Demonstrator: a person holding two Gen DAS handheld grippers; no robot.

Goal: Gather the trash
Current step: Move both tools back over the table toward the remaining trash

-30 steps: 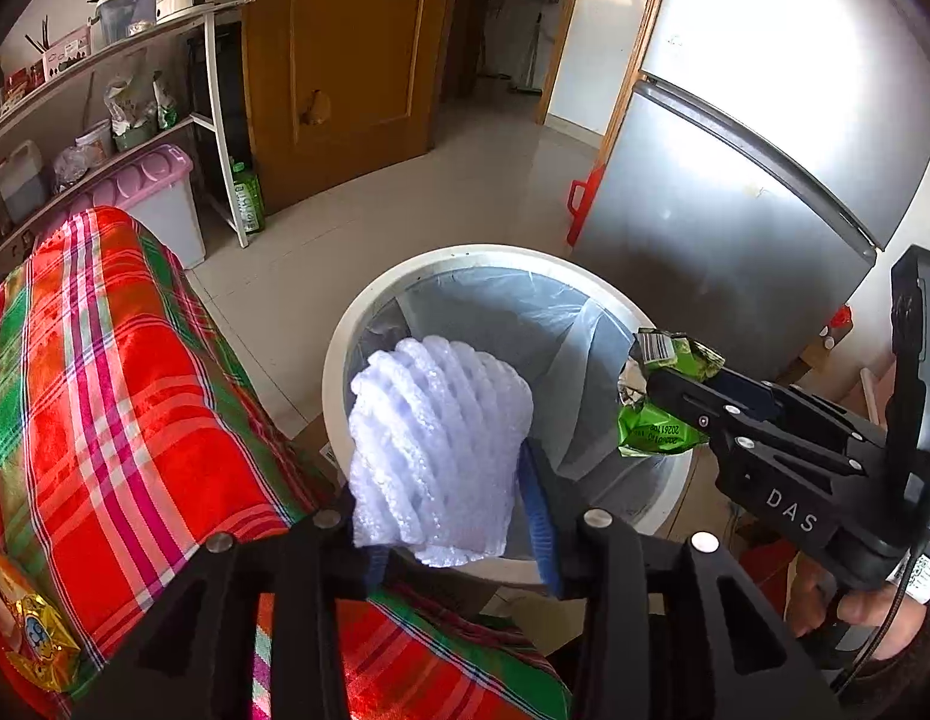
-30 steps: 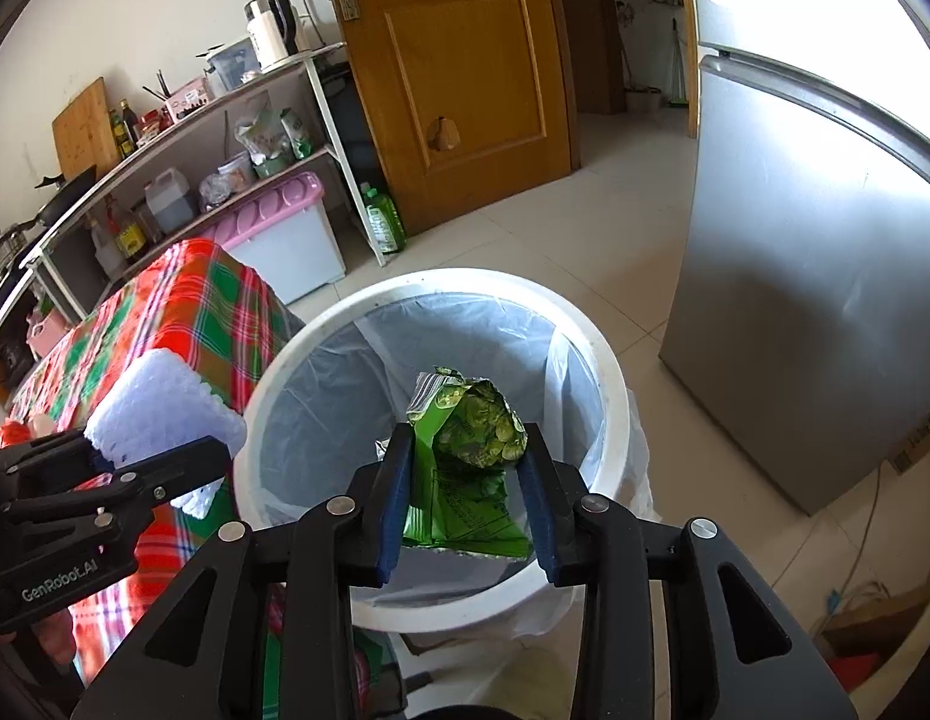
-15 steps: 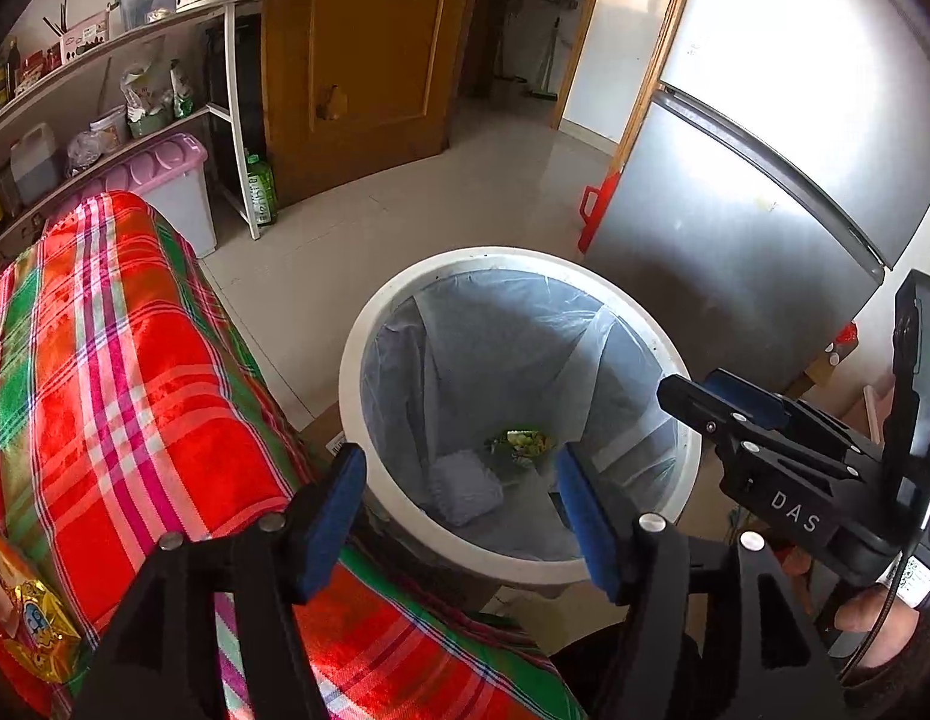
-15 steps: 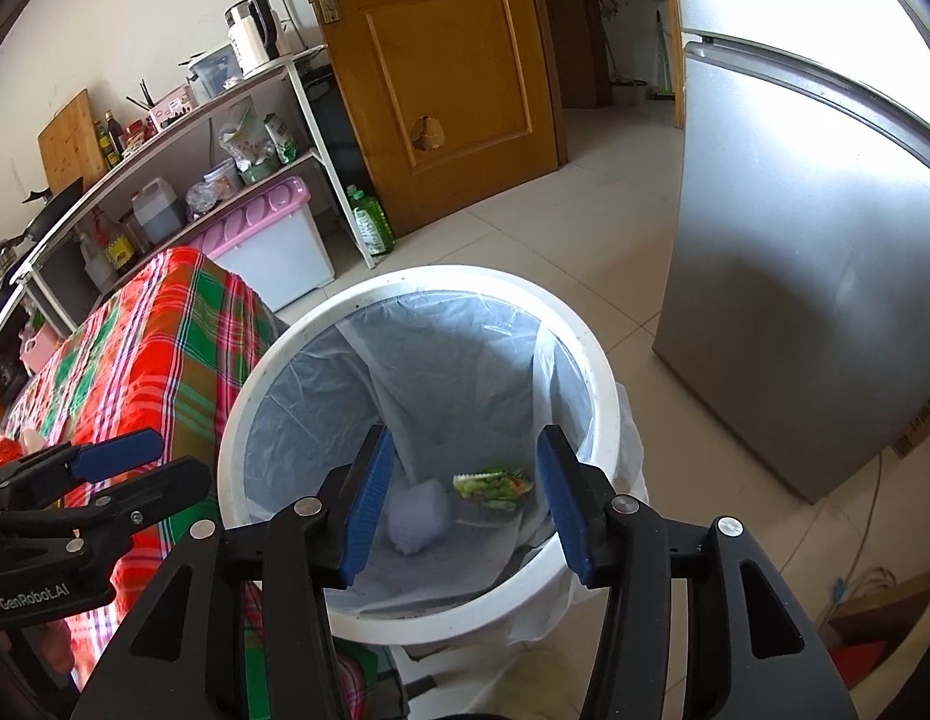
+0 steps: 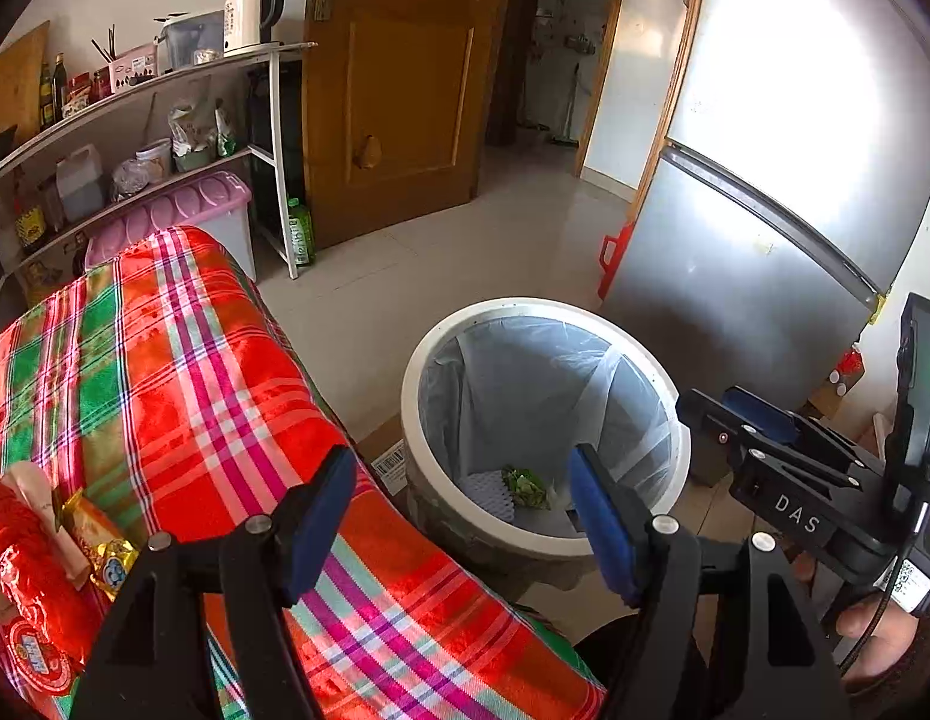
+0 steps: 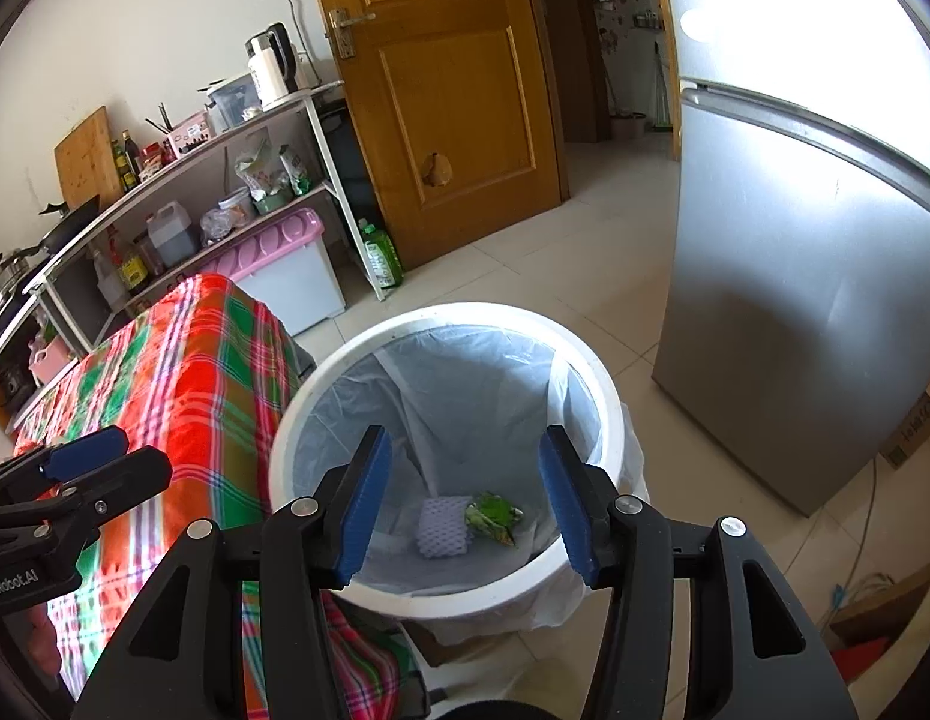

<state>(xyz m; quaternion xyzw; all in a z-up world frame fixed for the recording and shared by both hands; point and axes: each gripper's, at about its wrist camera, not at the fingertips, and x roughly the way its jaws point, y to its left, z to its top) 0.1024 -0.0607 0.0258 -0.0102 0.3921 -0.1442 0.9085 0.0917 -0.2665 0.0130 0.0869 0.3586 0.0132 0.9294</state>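
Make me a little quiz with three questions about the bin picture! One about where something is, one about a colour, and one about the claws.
1. Where is the white foam net?
A. On the plaid cloth
B. At the bottom of the bin
C. On the shelf

2. What colour is the crumpled wrapper beside it?
A. Green
B. Blue
C. Pink

3. How are the two claws right now?
A. Both shut on trash
B. One open, one shut
C. Both open and empty

Answers:
1 B: the foam net lies inside the lined white bin, on its floor.
2 A: the wrapper next to the net is green.
3 C: the left claw and right claw both show wide gaps with nothing between the pads.
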